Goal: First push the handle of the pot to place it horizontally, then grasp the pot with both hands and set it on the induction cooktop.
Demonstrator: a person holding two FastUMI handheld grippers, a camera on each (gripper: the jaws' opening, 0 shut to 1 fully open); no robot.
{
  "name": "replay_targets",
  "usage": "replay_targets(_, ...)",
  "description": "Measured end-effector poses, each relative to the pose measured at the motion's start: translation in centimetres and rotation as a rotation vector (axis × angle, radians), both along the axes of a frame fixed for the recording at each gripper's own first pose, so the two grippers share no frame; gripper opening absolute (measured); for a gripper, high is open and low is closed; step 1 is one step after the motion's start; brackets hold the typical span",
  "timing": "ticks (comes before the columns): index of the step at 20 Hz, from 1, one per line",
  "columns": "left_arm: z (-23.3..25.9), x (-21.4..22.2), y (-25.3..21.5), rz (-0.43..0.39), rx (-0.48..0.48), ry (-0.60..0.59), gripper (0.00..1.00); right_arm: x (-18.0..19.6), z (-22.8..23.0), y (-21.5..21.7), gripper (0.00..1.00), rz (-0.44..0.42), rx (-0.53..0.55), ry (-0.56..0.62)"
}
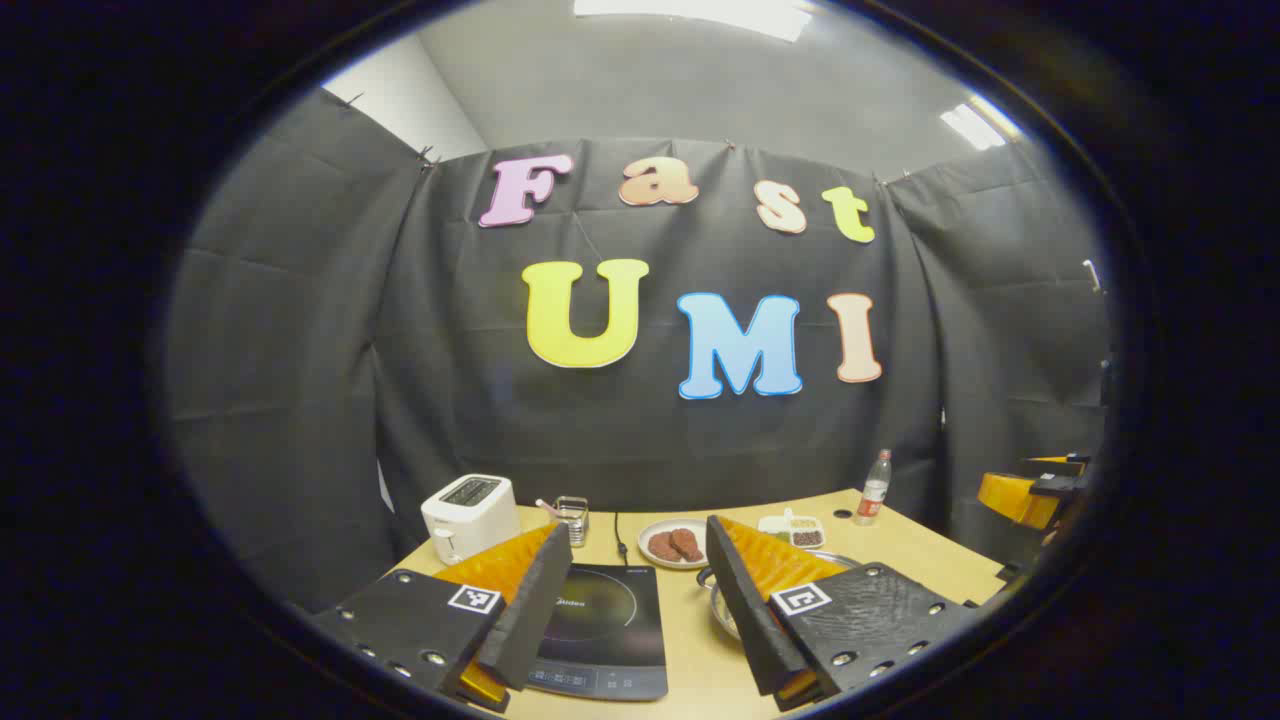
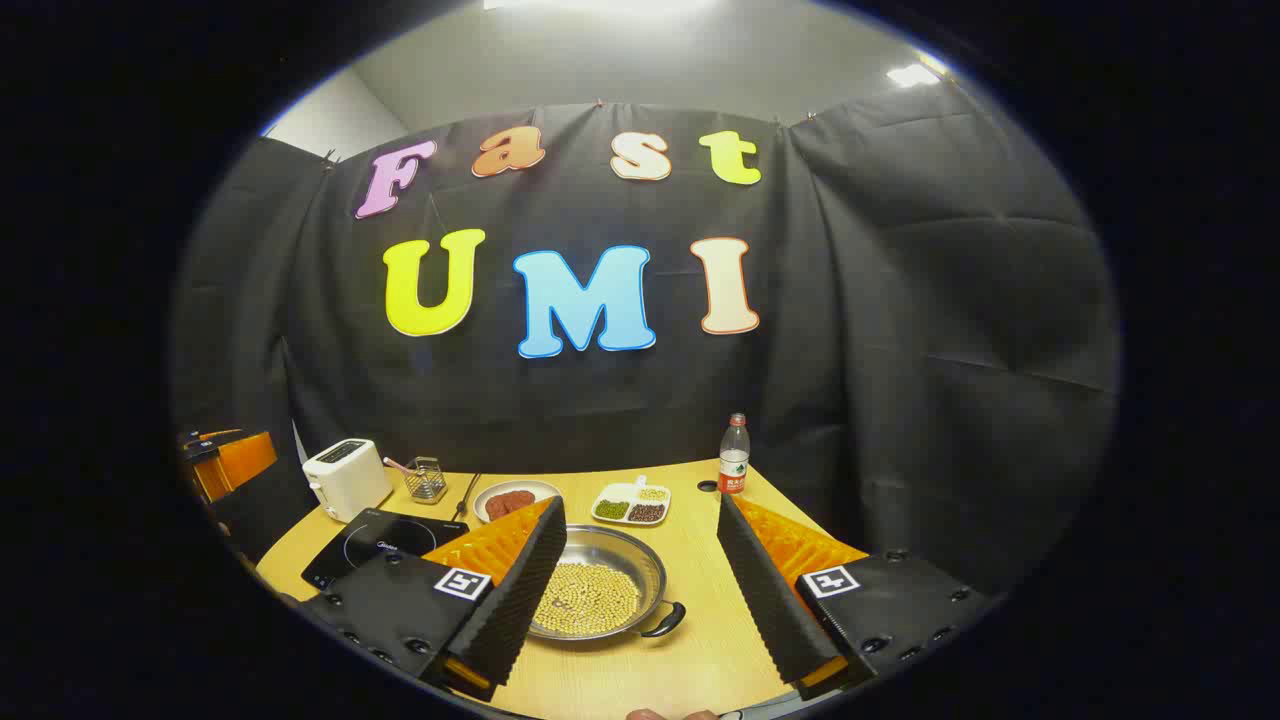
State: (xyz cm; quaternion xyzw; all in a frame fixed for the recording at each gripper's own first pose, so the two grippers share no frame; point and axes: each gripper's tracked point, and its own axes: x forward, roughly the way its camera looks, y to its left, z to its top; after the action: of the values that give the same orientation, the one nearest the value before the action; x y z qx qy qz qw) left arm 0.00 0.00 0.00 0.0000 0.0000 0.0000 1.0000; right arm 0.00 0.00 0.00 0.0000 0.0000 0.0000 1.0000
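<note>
Silver pot [image 2: 598, 585] full of beans is sitting on the wooden table [image 2: 700, 650], just beside the black cooktop [image 2: 375, 545]. Both the left gripper [image 1: 640, 600] and the right gripper [image 2: 640, 590] are hanging above the table with jaws wide apart, holding nothing.

We see the pot [image 2: 598, 585], a shallow steel pan filled with pale round beans, sitting flat just ahead of the right hand-held gripper [image 2: 640, 590], a dark handle [image 2: 664, 621] at its near rim. The black induction cooktop [image 1: 603, 628] lies flat, just ahead of the left hand-held gripper [image 1: 640, 600].
</note>
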Motion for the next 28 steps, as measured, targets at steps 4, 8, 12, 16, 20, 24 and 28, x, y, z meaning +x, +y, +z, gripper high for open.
replay_targets(4,-0.7,-0.4,0.0,-0.016,0.001,0.002,0.83,-0.7,-0.5,0.7,0.97,0.009,-0.002,0.005)
replay_targets(8,-1.5,-1.2,0.8,-0.006,-0.021,0.018,0.80,-1.2,-0.6,1.8,0.97,0.025,-0.004,0.012)
replay_targets(12,-1.5,-1.4,1.8,0.000,-0.009,0.012,0.82,-1.3,-0.8,2.9,0.97,0.042,-0.018,0.018)
replay_targets(16,-1.8,-1.6,2.6,-0.001,-0.015,0.012,0.80,-1.3,-0.9,3.7,0.97,0.056,-0.025,0.026)
replay_targets(20,-3.1,-1.5,3.0,-0.002,-0.024,0.035,0.82,-1.1,-1.1,4.2,0.97,0.069,-0.033,0.045)
replay_targets(24,-3.3,-1.5,3.8,0.004,-0.029,0.036,0.82,-0.7,-1.1,4.3,0.98,0.079,-0.046,0.069)
replay_targets(28,-4.1,-1.6,4.1,0.015,-0.056,0.052,0.80,0.2,-1.1,5.3,0.97,0.108,-0.048,0.099)
